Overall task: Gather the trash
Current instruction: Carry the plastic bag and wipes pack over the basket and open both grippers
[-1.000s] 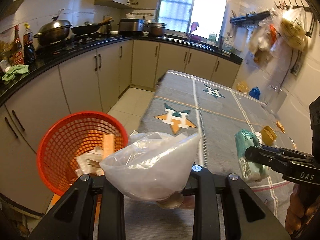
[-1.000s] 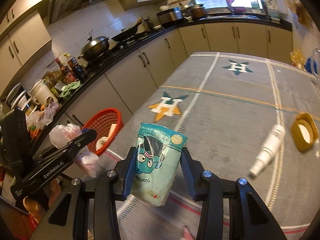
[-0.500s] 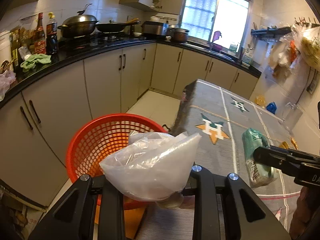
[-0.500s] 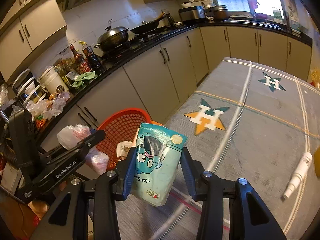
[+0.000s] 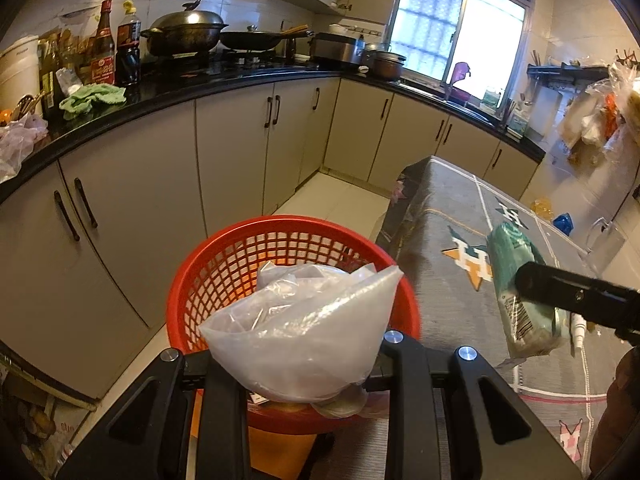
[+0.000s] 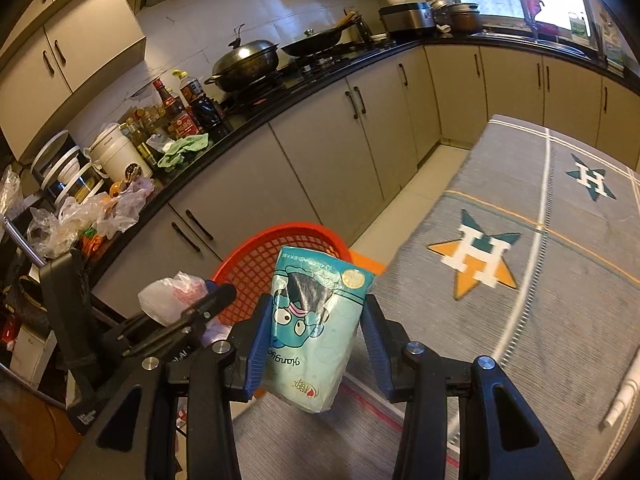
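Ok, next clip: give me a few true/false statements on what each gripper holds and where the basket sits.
1. The left gripper holds a clear plastic bag. True.
2. The right gripper is empty. False: it is closed on a teal packet.
3. The red basket stands on the table. False: it sits beside the table, below its edge.
4. A green cloth lies on the black counter. True.

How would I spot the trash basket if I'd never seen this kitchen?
Find the long table with the grey star-patterned cloth. Just off its near corner, towards the beige floor cabinets, stands a round basket. Its bright red lattice wall sets it apart from everything grey, beige or black around it.
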The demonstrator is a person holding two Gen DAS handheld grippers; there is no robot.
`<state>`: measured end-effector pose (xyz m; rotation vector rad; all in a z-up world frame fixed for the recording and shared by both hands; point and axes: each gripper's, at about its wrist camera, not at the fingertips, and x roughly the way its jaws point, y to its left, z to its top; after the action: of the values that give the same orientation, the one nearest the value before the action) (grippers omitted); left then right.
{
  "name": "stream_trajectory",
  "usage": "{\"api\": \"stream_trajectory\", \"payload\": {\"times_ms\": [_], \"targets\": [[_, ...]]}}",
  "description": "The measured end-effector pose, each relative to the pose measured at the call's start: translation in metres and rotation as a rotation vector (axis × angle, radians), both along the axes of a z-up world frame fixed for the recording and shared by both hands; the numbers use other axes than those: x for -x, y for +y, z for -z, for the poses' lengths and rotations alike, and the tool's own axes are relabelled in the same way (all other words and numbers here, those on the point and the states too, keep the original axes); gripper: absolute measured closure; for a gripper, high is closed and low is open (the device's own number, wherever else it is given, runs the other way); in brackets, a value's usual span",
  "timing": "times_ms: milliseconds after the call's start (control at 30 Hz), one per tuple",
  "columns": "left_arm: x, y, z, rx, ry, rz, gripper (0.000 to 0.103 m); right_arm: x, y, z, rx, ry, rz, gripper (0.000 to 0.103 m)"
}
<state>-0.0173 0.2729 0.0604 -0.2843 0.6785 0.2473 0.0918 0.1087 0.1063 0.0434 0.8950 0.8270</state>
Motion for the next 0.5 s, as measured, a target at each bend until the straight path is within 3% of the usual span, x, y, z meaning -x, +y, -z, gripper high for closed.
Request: {"api": "stream_trajectory", "payload": {"times_ms": [500], "targets": [[-0.003,0.024,0.019,0.016,0.030,-0.027,0.076,-0.015,0.050,0.012,0.013,0.024,-0.026,0.053]]}}
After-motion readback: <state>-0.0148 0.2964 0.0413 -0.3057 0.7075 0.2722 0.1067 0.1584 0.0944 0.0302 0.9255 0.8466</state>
